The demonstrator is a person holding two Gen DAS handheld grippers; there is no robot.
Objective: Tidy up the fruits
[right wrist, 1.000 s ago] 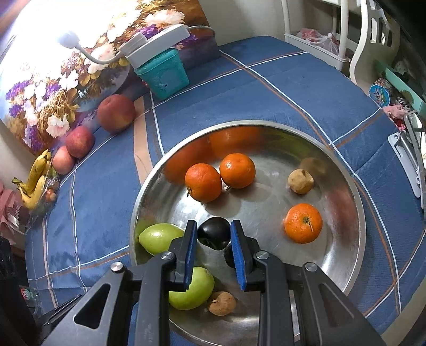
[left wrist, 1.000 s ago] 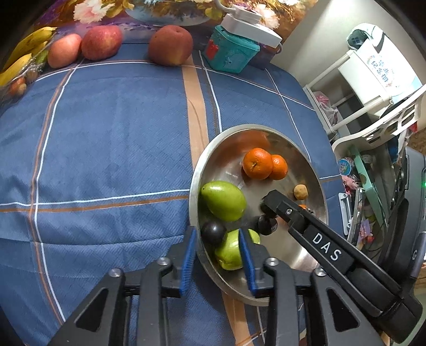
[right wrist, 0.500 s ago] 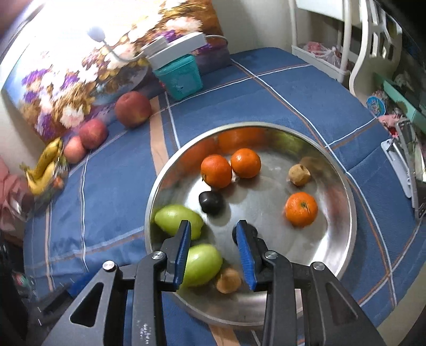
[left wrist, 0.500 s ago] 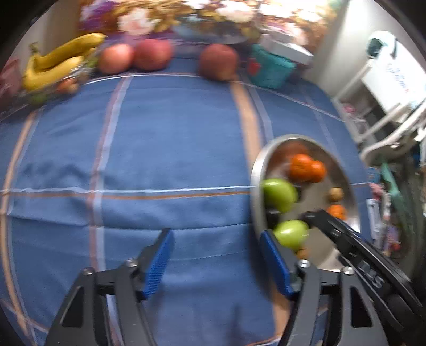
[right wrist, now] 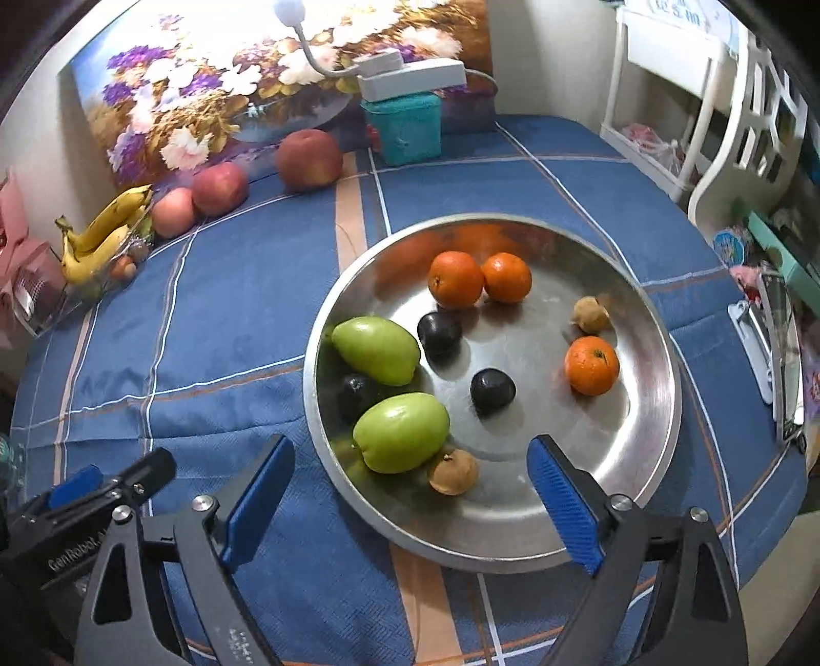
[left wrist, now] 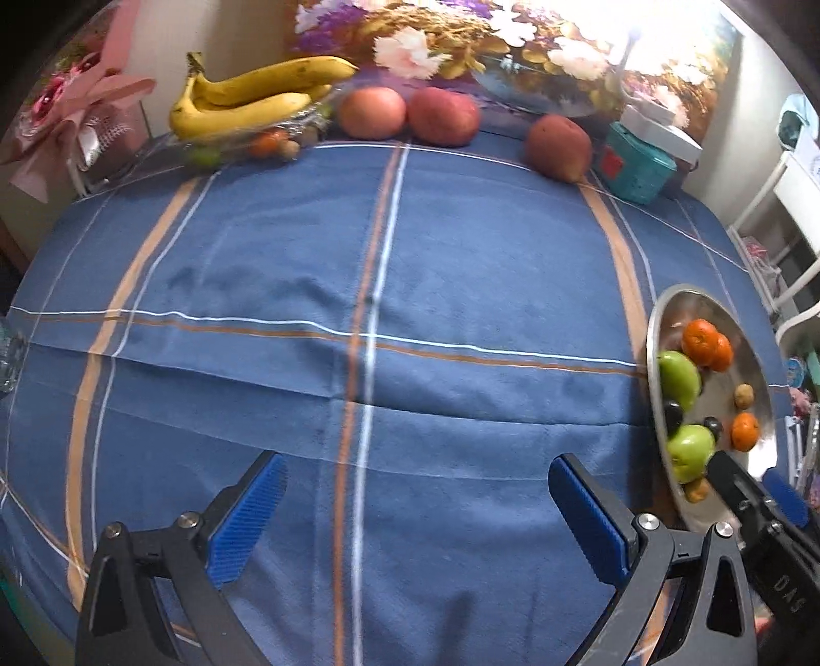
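1. In your left wrist view, your left tongs [left wrist: 412, 517] are spread wide and hold nothing; both blue-padded fingers hang over the blue checked tablecloth with orange and white stripes [left wrist: 307, 256] that covers the table.
2. At three o'clock in that view sits the round shiny steel tray [left wrist: 653, 358], seen edge-on, with green, orange and dark fruits in it. Just below it, at four o'clock, you can see part of your right tongs [left wrist: 758, 504].
3. Along the far edge, from eleven to one o'clock, lie a bunch of yellow bananas [left wrist: 251, 100], three reddish apples [left wrist: 371, 112] and a teal plastic box [left wrist: 638, 166], all in front of a flower painting [left wrist: 487, 41].
4. In your right wrist view, your right tongs [right wrist: 410, 494] are also spread wide and empty, fingertips straddling the near rim of the steel tray [right wrist: 661, 410].
5. The tray holds two green mango-shaped fruits [right wrist: 376, 348], one at nine o'clock and one at seven.
6. Three oranges [right wrist: 456, 279] are in it too: two touching at twelve o'clock, one at three.
7. Three dark round plums [right wrist: 492, 392] lie near the middle and left, one tucked between the green fruits.
8. Two small brown fruits [right wrist: 453, 471] sit at six and two o'clock.
9. Your left tongs [right wrist: 110, 479] show at eight o'clock, beside the tray over the cloth.
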